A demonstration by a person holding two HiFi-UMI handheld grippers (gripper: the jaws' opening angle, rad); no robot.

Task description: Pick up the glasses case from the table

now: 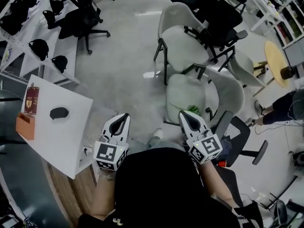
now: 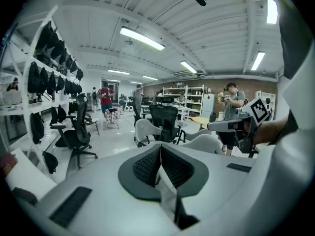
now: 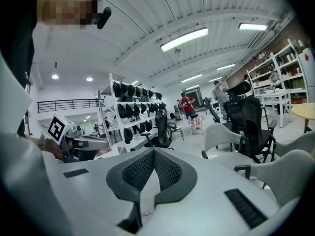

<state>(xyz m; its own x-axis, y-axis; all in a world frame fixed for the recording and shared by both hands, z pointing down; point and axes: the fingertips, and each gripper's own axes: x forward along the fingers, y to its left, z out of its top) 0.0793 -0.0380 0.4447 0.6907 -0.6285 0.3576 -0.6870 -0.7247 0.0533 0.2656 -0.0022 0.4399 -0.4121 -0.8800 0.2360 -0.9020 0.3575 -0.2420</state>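
The glasses case [image 1: 59, 112] is a dark oval lying on the white table [image 1: 61, 141] at the left of the head view, beside a maroon box [image 1: 31, 100] and an orange block [image 1: 24, 126]. My left gripper [image 1: 124, 116] is held out in front of the body, to the right of the table's edge and well apart from the case. Its jaws are shut and hold nothing [image 2: 160, 147]. My right gripper [image 1: 183, 114] is alongside it, over the floor near a white chair, also shut and empty [image 3: 154, 151]. Each gripper view shows the other gripper at its side.
White shell chairs [image 1: 183, 37] [image 1: 190, 91] and black office chairs [image 1: 85, 18] stand ahead on the grey floor. Shelves with black bags [image 1: 38, 46] line the left. A round yellow table [image 1: 275, 56] and a seated person [image 1: 285, 106] are at the right.
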